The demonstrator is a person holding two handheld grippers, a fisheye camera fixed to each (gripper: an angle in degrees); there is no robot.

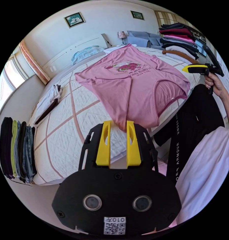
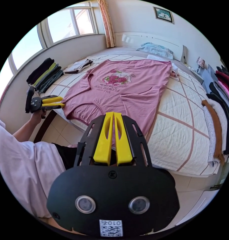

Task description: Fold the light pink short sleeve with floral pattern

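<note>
A wide bed (image 2: pixel 184 130) with a white quilt crossed by pink stripes filled the room, its headboard at twelve o'clock in the right gripper view, a window (image 2: pixel 62 22) at ten. Two framed pictures (image 1: pixel 74 19) hung on the wall in the left gripper view. Two piles of folded clothes sat on the bed: a tall stack (image 1: pixel 179 37) at one o'clock and a row of dark ones (image 1: pixel 17 150) at nine. One pink shirt (image 2: pixel 124 87) lay spread face up across the quilt, a rose print on the chest and both short sleeves folded inward. The left gripper (image 1: pixel 118 130) pinched the shirt's cloth between nearly closed jaws at the bed's edge. The right gripper (image 2: pixel 114 125) had its jaws almost together with pink cloth between them.
</note>
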